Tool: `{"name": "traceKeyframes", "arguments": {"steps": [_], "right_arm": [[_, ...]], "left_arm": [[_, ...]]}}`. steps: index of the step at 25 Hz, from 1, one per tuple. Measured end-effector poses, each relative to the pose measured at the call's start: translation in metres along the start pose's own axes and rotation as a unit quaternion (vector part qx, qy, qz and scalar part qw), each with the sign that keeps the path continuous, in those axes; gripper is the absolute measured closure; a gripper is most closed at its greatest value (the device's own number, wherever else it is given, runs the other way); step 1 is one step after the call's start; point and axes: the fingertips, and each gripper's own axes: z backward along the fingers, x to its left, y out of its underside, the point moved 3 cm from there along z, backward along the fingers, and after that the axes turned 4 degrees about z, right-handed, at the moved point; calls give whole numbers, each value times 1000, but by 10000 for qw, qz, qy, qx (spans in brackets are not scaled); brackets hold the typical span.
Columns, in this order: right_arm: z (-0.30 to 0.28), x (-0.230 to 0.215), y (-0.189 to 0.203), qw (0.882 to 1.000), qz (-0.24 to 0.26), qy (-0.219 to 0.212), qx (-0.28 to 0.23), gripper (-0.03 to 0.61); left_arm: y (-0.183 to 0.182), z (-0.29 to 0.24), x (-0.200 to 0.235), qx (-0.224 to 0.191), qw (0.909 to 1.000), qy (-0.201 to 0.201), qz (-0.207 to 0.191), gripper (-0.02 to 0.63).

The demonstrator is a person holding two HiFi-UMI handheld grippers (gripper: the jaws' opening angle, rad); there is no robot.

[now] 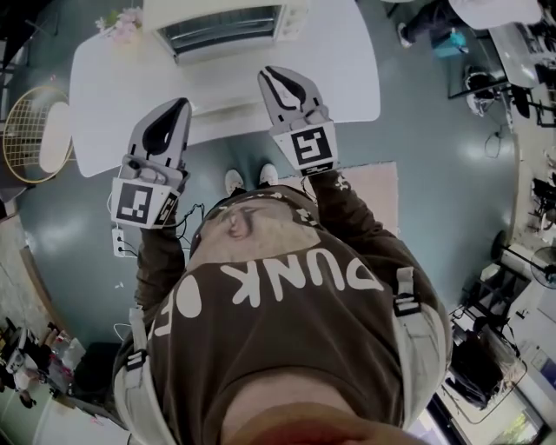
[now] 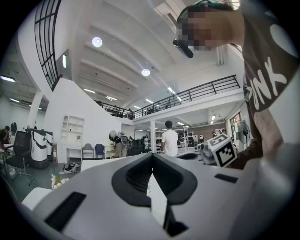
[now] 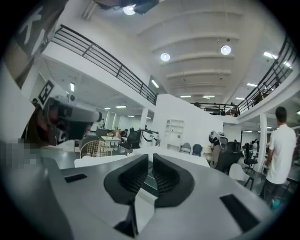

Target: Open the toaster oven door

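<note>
Your left gripper has its 2 jaws together, tips touching, nothing held. Your right gripper has its 2 jaws a narrow slit apart, nothing between them. You hold both about level, side by side over the near edge of the white table, touching nothing. The toaster oven sits on that table ahead of and below both grippers, nearer the right gripper's tips than the left's. Pink flowers lie ahead-left of the left gripper.
</note>
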Motion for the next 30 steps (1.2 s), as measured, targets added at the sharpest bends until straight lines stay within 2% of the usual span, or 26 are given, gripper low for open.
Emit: {"name": "traceKeyframes", "arguments": {"steps": [4, 7, 16, 30], "right_arm": [[8, 6, -40, 9985, 111, -187, -501, 549], [11, 10, -54, 9975, 196, -312, -601, 568], [11, 20, -48, 9968, 322, -652, -335, 569], [11, 18, -48, 9969, 156, -690, -341, 569]], "left_arm": [[-2, 1, 3, -17, 10000, -32, -22, 611], [-2, 1, 4, -6, 10000, -50, -28, 611], [-2, -1, 4, 3, 10000, -61, -35, 611], [-2, -5, 3, -11, 10000, -65, -28, 611]]}}
